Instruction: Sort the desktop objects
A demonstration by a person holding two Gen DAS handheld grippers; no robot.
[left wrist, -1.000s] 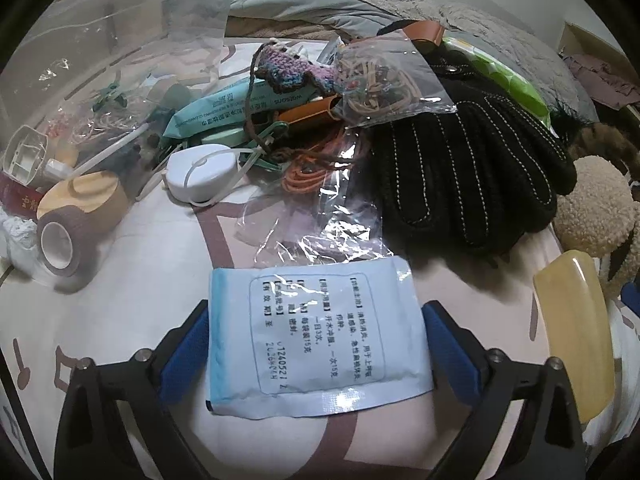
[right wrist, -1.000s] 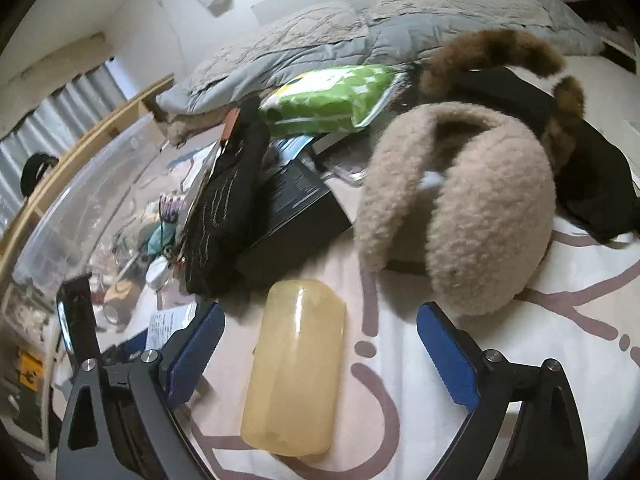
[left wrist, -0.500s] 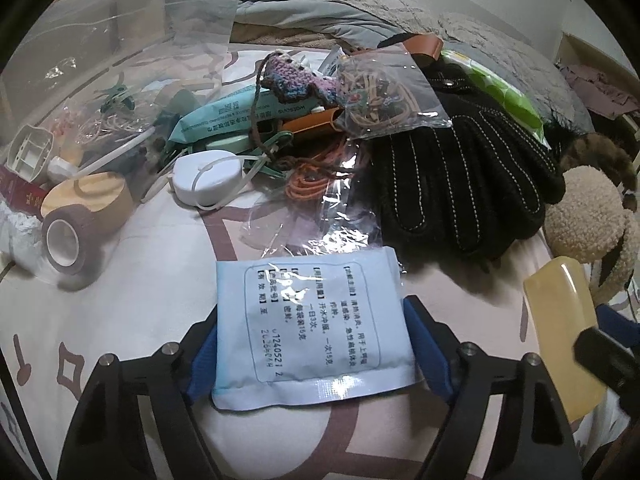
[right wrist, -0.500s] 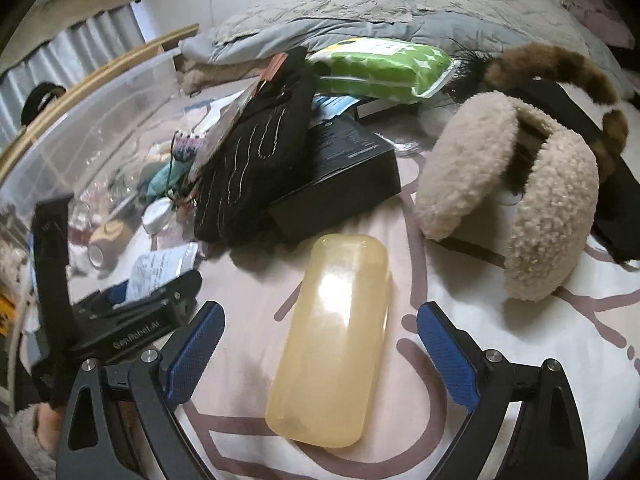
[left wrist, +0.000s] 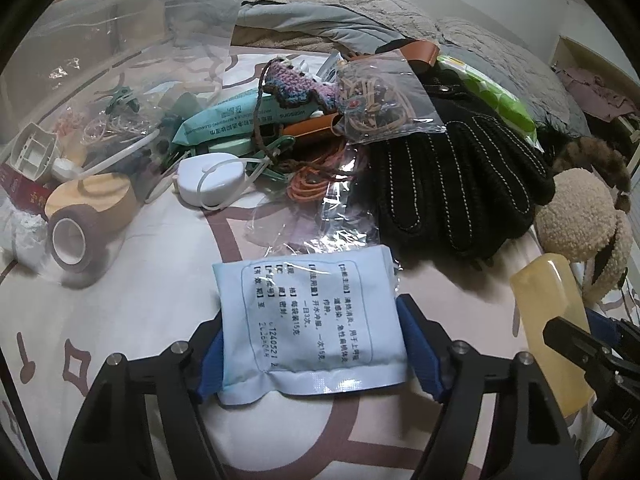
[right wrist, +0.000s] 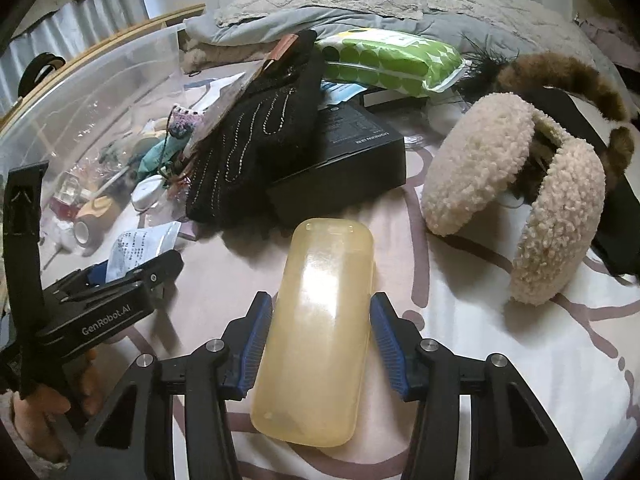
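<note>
A pale blue medicine sachet (left wrist: 310, 314) with printed text lies on the patterned sheet, and my left gripper (left wrist: 316, 344) is shut on its two side edges. The sachet also shows in the right wrist view (right wrist: 138, 246), at the left gripper's tips. A translucent yellow case (right wrist: 320, 332) lies lengthwise between the blue pads of my right gripper (right wrist: 322, 338), which has closed in on its sides. The case shows at the right edge of the left wrist view (left wrist: 550, 312).
Black knit gloves (left wrist: 456, 184) lie on a black box (right wrist: 352, 148). Beige fleece earmuffs (right wrist: 516, 200) lie to the right. A heap with a white tape measure (left wrist: 210, 178), tape roll (left wrist: 74, 236), teal wipes pack (left wrist: 248, 114) and bagged rubber bands (left wrist: 380, 100) lies left, beside a clear plastic bin (right wrist: 80, 92).
Both grippers closed from wide open: the left onto the sachet, the right moved over the yellow case and closed on its sides.
</note>
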